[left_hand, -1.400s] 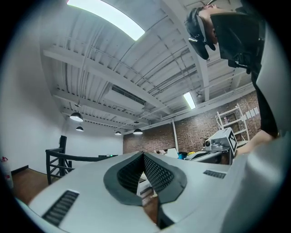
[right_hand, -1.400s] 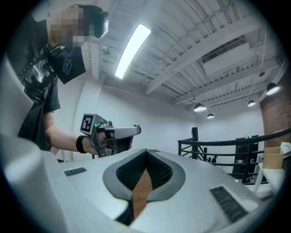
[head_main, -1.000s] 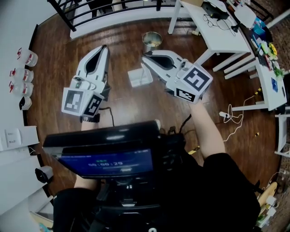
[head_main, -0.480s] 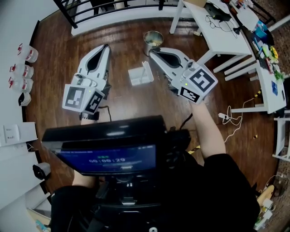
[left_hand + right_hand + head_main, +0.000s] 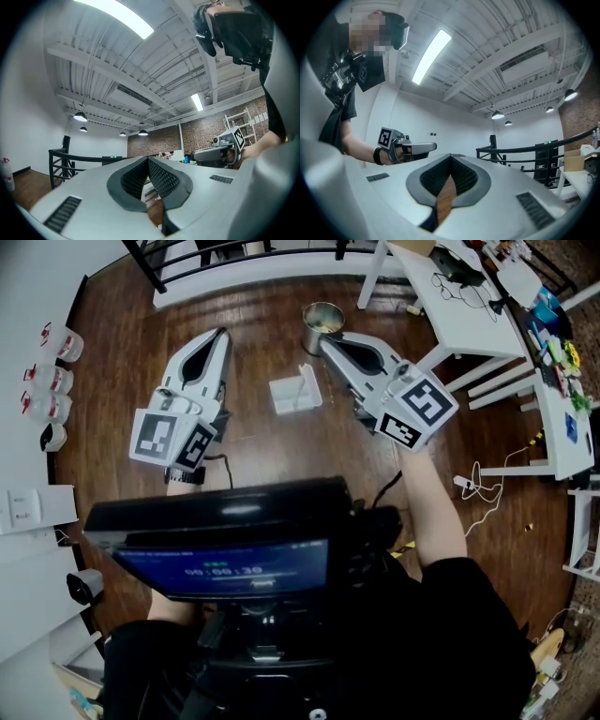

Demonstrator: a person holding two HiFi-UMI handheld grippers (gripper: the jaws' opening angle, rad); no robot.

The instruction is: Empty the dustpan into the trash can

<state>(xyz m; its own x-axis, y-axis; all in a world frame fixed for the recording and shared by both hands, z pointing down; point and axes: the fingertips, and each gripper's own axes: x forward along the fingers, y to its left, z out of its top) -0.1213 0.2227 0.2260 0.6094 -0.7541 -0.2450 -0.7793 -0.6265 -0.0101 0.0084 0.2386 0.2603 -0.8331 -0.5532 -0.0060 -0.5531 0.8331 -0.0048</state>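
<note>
Both my grippers are shut tight with nothing between the pads: the left gripper point(image 5: 219, 333) sits at the upper left of the head view, the right gripper point(image 5: 326, 338) at upper middle. Each gripper view shows only bare wood floor through the slit below the closed jaws.

The dustpan point(image 5: 292, 396) rests on the floor point(image 5: 253, 442) in the upper middle of the frame, between my two grippers. The can point(image 5: 322, 319) stands just above and to the right of it. I can't make out whether the dustpan holds anything. That leaves two readings: a loaded dustpan waiting beside the can, or an emptied one set back down.

The risks, as I judge them:
- My right gripper's tip is very near the can's rim. A careless swing could knock the can over and scatter what's inside.
- The dustpan's handle looks thin and stands upright. A grip taken off-centre could let it twist, so the dustpan would tilt and spill onto the floor short of the can.
- The can's mouth looks narrower than the dustpan, so anything poured too fast could miss it.
- The table point(image 5: 459, 324) leg at upper right crowds my right arm.
</note>
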